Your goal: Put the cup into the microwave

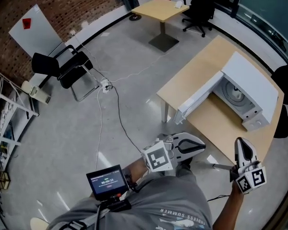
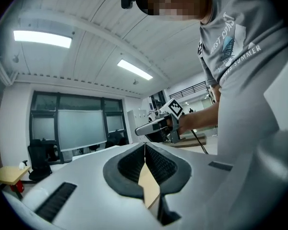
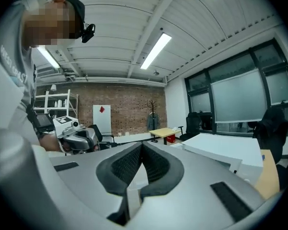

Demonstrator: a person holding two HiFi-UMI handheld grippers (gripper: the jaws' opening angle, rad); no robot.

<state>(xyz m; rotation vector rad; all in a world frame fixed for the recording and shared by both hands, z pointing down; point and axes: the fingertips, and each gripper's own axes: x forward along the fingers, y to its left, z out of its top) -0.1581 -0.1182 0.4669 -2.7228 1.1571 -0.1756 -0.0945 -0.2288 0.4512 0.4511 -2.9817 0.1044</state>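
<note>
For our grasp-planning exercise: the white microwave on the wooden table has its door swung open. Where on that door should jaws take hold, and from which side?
Probably the free end of the open white microwave door, farthest from its hinge. The thin upright panel lets jaws straddle that edge, coming from the person's side of the wooden table, where the left gripper is nearest.

A red brick wall runs along one side of the room. A white board leans on it, with a black chair just in front. Further along the wall stands a small wooden table. The floor is grey and shiny. Big windows start near the wall's far end. Long lights glow overhead.
</note>
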